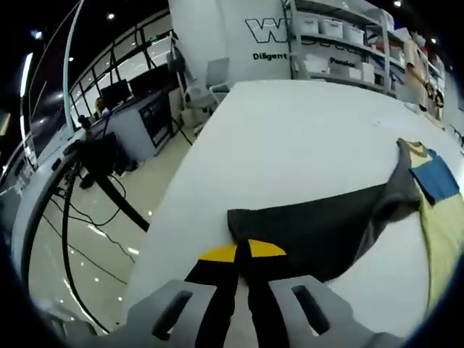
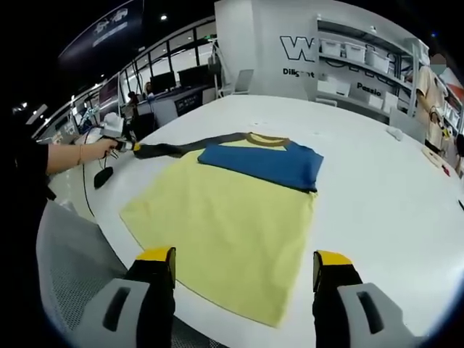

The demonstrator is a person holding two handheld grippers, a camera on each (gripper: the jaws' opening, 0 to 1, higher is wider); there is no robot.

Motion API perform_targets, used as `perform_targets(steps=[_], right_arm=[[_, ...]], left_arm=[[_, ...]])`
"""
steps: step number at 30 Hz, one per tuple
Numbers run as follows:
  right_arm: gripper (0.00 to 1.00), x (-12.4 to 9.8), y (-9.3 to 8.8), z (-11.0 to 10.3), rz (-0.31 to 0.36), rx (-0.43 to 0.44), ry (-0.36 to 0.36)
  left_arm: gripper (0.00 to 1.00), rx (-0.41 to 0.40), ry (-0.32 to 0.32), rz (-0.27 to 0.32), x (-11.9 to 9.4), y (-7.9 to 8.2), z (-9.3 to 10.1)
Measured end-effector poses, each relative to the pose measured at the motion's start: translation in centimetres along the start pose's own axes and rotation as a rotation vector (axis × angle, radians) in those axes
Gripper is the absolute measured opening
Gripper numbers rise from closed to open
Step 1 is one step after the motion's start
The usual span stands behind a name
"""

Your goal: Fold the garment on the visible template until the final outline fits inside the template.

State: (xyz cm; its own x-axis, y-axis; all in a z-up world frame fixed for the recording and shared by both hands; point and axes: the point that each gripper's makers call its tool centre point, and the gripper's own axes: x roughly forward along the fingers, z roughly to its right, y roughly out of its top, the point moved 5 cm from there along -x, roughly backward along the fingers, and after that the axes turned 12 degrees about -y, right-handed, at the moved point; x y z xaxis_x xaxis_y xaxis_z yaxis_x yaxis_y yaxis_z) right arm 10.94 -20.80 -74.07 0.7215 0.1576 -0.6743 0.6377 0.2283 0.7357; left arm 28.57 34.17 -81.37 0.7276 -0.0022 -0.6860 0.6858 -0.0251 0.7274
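Left gripper (image 1: 243, 250) jaws pinch the garment's (image 2: 232, 217) grey sleeve (image 1: 312, 225); right gripper (image 2: 243, 264) jaws wide.

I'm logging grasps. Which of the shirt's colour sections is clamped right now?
The dark grey sleeve, pinched in the left gripper; the yellow body and blue panel lie flat, ungripped.

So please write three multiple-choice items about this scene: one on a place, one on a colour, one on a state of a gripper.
1. Where does the yellow short-sleeved shirt lie?
A. on the white table
B. on a chair
C. on the floor

2. What colour is the panel across the shirt's chest?
A. red
B. blue
C. white

3. How are the jaws of the left gripper?
A. wide open
B. shut on the dark grey sleeve
C. holding a box

Key: 1 A, the shirt is spread flat on the tabletop; 2 B, a blue band lies under the collar; 3 B, the yellow-tipped jaws meet on the sleeve's end.
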Motion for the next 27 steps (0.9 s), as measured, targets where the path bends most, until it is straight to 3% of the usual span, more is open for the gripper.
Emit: perform_targets(steps=[4,6,7,8,13,16,18,22,27], right_arm=[[0.76,0.0,-0.1,0.0,0.0,0.0,-0.002],[0.76,-0.1,0.0,0.0,0.002,0.003,0.0],[0.76,-0.1,0.0,0.1,0.003,0.004,0.0],[0.76,-0.1,0.0,0.1,0.002,0.004,-0.002],[0.76,0.0,-0.2,0.1,-0.004,0.005,-0.004],[0.76,0.1,-0.3,0.1,-0.01,0.007,-0.002],[0.76,0.1,-0.4,0.2,-0.014,0.008,-0.008],[0.76,0.1,-0.5,0.6,-0.02,0.008,-0.02],[0.76,0.1,-0.8,0.7,-0.026,0.017,-0.022]], left_arm=[[0.16,0.018,-0.015,-0.013,0.0,-0.4,-0.2],[0.36,0.089,-0.081,0.012,0.2,0.4,0.3],[0.49,0.083,-0.096,0.028,0.2,0.7,0.5],[0.54,0.09,-0.11,0.057,0.1,1.5,0.5],[0.51,0.162,-0.15,0.042,0.5,2.8,0.5],[0.61,0.228,-0.268,0.021,1.9,3.3,2.4],[0.66,0.238,-0.288,-0.024,2.3,3.1,2.9],[0.58,0.301,-0.308,-0.051,3.1,3.4,3.6],[0.55,0.3,-0.348,-0.08,4.0,3.6,4.4]])
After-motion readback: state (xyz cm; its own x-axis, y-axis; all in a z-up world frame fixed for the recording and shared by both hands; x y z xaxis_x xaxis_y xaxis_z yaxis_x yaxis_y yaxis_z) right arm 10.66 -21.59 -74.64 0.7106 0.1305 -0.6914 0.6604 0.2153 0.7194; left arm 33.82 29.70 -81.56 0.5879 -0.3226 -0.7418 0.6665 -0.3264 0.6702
